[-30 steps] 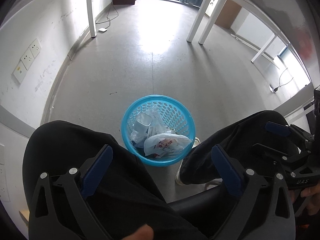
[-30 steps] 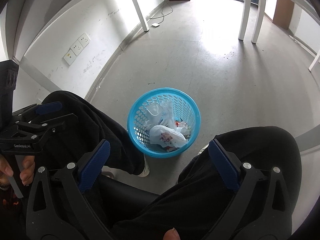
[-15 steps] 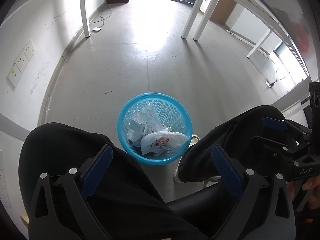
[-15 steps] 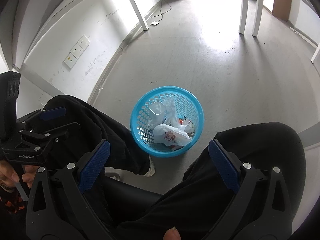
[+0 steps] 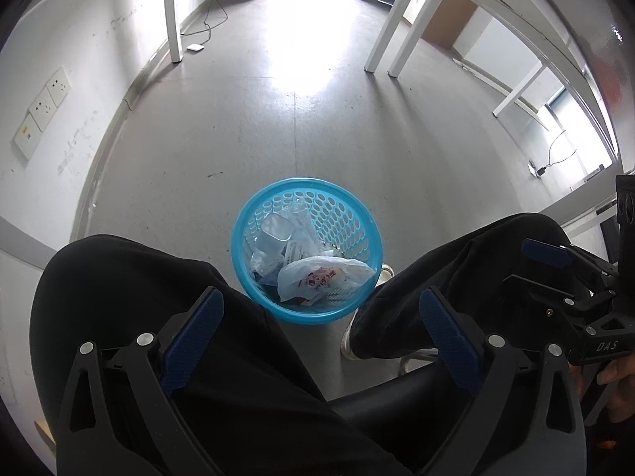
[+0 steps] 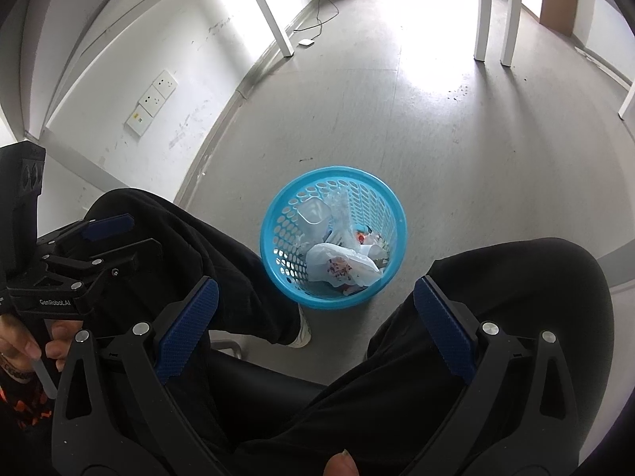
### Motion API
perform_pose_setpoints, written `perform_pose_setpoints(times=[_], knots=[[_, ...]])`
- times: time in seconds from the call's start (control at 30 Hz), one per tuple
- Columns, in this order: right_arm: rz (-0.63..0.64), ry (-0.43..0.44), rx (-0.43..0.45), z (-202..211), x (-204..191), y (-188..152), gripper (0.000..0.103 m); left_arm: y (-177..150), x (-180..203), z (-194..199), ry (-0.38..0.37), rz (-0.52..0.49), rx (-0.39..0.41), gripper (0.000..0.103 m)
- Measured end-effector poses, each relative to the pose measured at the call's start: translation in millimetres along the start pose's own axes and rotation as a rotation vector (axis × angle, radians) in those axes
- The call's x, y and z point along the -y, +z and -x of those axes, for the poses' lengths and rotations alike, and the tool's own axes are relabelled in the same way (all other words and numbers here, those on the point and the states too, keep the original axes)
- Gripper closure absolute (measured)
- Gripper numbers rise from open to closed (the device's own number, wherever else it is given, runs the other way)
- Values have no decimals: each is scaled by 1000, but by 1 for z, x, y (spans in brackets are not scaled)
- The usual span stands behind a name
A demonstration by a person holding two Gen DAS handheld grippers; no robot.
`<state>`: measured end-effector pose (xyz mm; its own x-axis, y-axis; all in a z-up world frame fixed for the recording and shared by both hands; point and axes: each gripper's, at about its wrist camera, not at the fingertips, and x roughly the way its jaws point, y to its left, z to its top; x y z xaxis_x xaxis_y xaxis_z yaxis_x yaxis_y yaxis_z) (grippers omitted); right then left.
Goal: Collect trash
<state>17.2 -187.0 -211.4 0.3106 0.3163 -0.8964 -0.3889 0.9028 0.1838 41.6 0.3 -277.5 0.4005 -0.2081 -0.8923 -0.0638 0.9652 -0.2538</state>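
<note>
1. L gripper (image 5: 317, 333): jaws spread wide, nothing between the blue pads (image 5: 193, 335). Held above the person's lap, looking down at the floor (image 5: 309, 131).
2. R gripper (image 6: 313, 329): same, released, jaws wide, empty. Also over the lap.
3. Each gripper shows in the other's view: R one at 4 o'clock in the L wrist view, L one at 9 o'clock in the R wrist view. Both seen side-on w/ fingers apart. A hand (image 6: 24, 347) grips the L handle.
4. Bin (image 5: 307, 198): blue plastic basket w/ holed wall, upright on the floor, between the person's knees and just ahead of them. Near frame centre in both views, slightly toward 6 o'clock.
5. Trash is in the bin: white bag (image 5: 323, 277) w/ red print on top, at the bin's 5 o'clock side. Clear cup (image 5: 274, 232) toward its 10 o'clock. Other clear plastic bits under and beside; can't tell what each is.
6. Legs (image 5: 131, 289) in black trousers, seated on a dark chair (image 5: 389, 396). White shoe (image 6: 301, 327) just beside the bin base at its 7 o'clock, R wrist view; touching or not, can't tell.
7. Surroundings: wall sockets (image 6: 152, 103) at 10 o'clock, white table legs (image 6: 492, 8) at 1 o'clock, cable (image 6: 321, 4) plus small white box on the floor at 12 o'clock by the wall.
</note>
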Motion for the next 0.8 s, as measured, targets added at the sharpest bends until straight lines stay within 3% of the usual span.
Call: perform_pose_setpoints(times=[0.8], knots=[[-2,0,-4,-2,-1,-1,9,-4,0,-3,-3,5,-7,6]])
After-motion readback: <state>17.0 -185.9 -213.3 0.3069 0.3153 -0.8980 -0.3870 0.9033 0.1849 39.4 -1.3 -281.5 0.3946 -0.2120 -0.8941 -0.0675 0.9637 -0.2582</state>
